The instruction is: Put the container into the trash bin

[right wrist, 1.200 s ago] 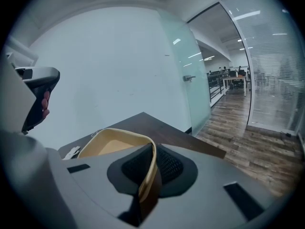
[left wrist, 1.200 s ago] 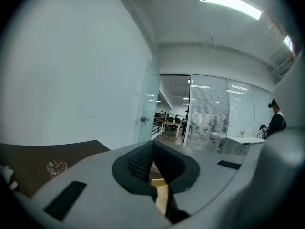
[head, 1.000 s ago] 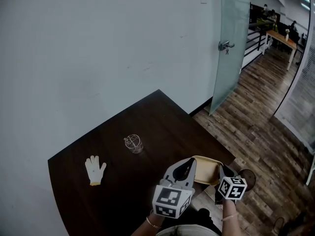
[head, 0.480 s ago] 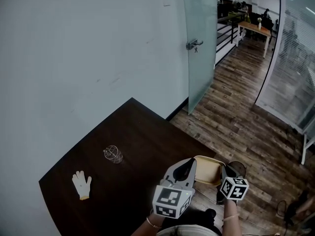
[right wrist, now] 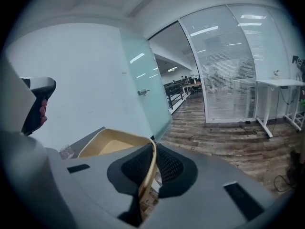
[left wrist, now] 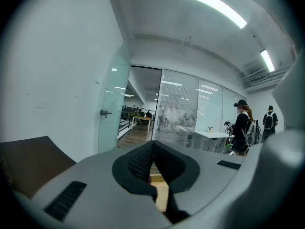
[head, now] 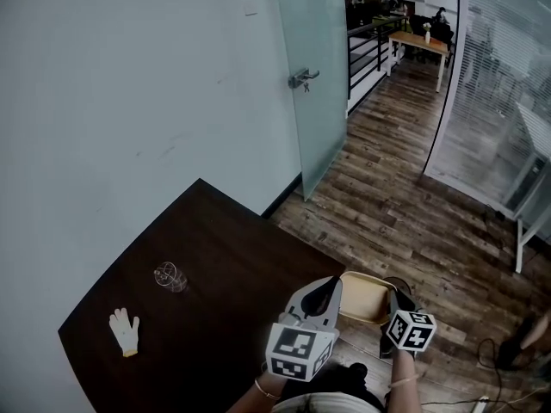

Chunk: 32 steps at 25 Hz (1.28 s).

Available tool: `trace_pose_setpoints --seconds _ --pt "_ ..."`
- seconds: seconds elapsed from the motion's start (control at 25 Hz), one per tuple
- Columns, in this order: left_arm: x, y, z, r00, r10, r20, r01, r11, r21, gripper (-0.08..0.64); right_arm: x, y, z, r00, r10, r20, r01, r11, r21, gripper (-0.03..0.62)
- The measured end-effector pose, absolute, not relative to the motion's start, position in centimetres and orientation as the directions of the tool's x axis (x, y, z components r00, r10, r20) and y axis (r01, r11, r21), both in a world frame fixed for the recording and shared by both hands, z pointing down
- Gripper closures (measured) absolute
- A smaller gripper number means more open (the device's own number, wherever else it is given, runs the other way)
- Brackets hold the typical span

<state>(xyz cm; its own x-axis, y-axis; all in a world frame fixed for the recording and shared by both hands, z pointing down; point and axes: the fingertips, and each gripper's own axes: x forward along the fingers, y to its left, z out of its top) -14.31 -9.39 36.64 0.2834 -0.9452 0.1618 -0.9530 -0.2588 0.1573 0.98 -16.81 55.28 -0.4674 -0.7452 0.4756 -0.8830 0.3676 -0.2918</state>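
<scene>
The container point(head: 365, 297) is a shallow tan tray held in the air past the dark table's point(head: 224, 265) near right corner, over the wooden floor. My left gripper point(head: 333, 287) is shut on its left rim, and my right gripper point(head: 393, 298) is shut on its right rim. In the right gripper view the container's rim point(right wrist: 150, 166) runs between the black pads, with the tray's hollow point(right wrist: 112, 144) off to the left. In the left gripper view a strip of the tan container point(left wrist: 160, 194) shows under the closed jaws. A dark round thing point(head: 401, 285) peeks out behind the tray; what it is, I cannot tell.
A white glove point(head: 123, 330) and a clear glass point(head: 170, 276) lie on the table's left part. A frosted glass door point(head: 312, 76) stands in the pale wall. Wooden floor point(head: 413, 205) stretches to the right. Two people point(left wrist: 243, 128) stand by a white desk point(left wrist: 209, 136).
The head view has swung right: table, glove and glass slid left and more floor shows. Both grippers and the container keep their place relative to each other.
</scene>
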Motion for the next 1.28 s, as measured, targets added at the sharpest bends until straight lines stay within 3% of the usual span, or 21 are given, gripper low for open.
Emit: trace_pose_setpoints --seconds 0.68,1.28 --pt "-0.8 -14.9 36.8 0.384 -0.906 0.179 -0.922 -0.366 0.128 0.543 13.9 -19.5 55.0 -0.423 -0.785 0.453 -0.899 0.303 -0.315 0.557" --pt "7.8 -21.0 39.3 0.373 -0.903 0.212 -0.928 -0.359 0.103 0.543 23.3 -24.5 56.4 -0.419 -0.787 0.453 -0.900 0.296 -0.320 0.557"
